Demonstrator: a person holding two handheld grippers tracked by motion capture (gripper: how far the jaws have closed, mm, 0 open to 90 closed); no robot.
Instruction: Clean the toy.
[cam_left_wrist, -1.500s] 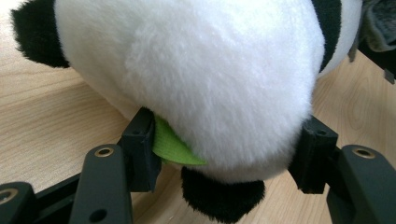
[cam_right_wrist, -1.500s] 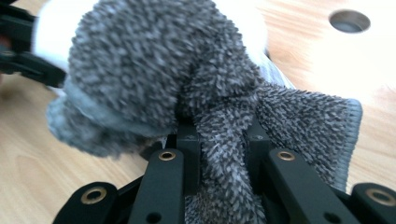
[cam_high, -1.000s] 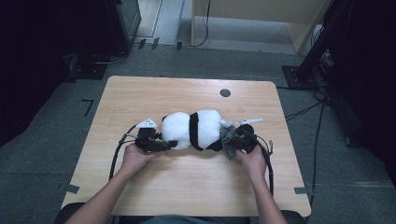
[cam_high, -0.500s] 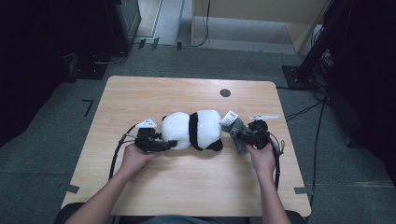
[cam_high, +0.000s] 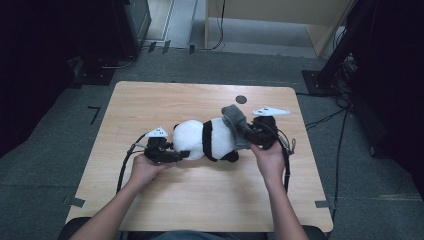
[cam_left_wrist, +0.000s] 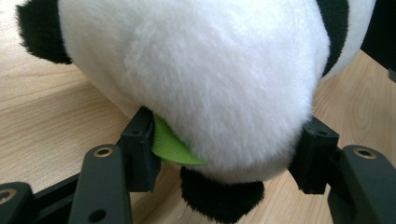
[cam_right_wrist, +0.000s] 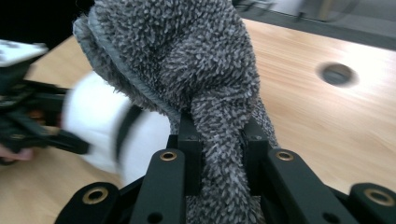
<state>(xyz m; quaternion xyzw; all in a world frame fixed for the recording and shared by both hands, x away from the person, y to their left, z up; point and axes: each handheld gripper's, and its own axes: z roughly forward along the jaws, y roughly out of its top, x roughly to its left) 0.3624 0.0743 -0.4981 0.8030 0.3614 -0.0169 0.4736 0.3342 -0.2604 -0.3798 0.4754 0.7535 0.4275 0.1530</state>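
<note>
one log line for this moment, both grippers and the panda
left hand-held gripper: shut on plush panda | right hand-held gripper: shut on grey cloth | table: panda lying

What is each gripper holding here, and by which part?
The left gripper clamps the plush panda at its white rounded end. The right gripper pinches a bunched fold of the grey fuzzy cloth.

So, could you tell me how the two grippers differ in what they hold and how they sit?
The left gripper clamps the plush panda across its white body, jaws half apart; the right gripper pinches a thin fold of grey cloth, jaws nearly together. The left sits low at the table; the right is lifted. Both grip something soft.
</note>
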